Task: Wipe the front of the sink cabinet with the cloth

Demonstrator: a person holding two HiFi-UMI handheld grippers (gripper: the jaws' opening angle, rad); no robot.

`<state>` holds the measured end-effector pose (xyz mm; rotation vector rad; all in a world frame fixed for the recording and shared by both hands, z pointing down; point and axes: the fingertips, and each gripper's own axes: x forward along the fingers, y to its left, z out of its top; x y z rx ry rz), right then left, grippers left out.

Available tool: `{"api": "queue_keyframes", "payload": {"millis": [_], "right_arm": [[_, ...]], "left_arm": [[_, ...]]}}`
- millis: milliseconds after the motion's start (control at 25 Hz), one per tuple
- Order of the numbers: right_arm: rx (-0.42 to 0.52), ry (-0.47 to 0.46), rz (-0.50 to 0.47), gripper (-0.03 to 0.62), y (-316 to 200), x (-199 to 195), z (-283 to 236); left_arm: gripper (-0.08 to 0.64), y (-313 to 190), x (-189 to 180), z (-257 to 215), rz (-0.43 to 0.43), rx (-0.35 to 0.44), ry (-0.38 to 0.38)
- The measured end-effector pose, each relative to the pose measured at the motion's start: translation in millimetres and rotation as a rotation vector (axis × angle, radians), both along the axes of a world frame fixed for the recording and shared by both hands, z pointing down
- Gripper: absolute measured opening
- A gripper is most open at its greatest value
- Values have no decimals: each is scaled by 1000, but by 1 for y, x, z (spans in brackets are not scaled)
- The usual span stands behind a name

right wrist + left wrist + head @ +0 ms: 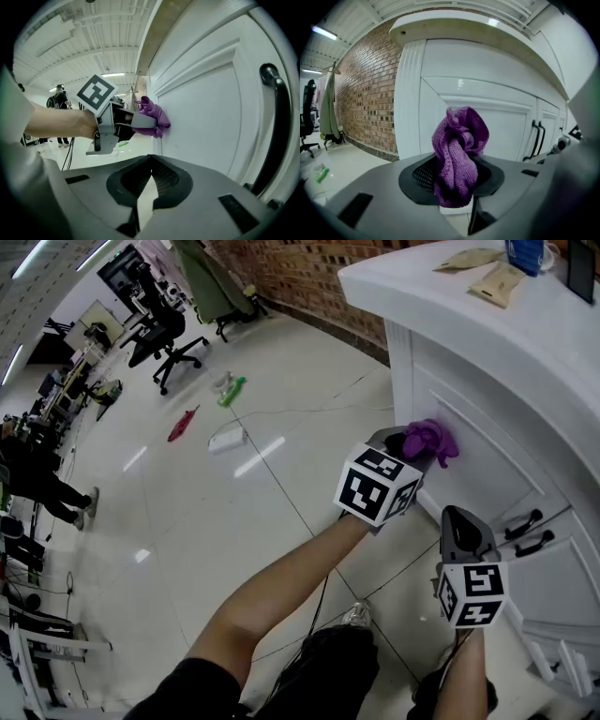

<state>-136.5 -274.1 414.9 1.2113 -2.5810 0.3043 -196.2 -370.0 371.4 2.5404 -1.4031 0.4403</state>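
The flat door panel (497, 126) gives free passage, with black handles (532, 139) jutting beside it and the countertop (454, 26) overhanging above.

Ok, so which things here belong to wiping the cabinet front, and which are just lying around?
Belongs to the job:
crumpled purple microfibre cloth, clamped in the jaws of the left gripper
white panelled sink cabinet front

Just lying about:
green bottle-like object, red flat object and white object on the tiled floor
black office chair
brown paper packets on the white countertop
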Motion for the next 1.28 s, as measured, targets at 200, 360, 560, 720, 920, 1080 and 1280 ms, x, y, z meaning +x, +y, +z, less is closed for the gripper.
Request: {"api": "queue_keyframes", "payload": {"millis": [200, 360, 560, 720, 920, 1080, 1280], "right_arm": [[-14, 22, -2, 0, -1, 2, 9], [-22, 40, -2, 0, -3, 6, 14], [-33, 59, -5, 0, -6, 9, 21], [-35, 70, -8, 0, -9, 10, 24], [-53, 82, -14, 0, -9, 9, 31], [-65, 72, -14, 1, -12, 4, 38], [-78, 73, -17, 0, -13, 0, 44]], "left_arm": [[149, 2, 0, 46, -6, -64, 0], [149, 0, 3, 72, -7, -98, 13], [149, 1, 3, 111, -7, -154, -4], [149, -1, 0, 146, -15, -200, -16], [149, 3, 2, 193, -24, -269, -26], [149, 5, 3, 222, -25, -307, -39], [149, 10, 2, 251, -31, -359, -49]]}}
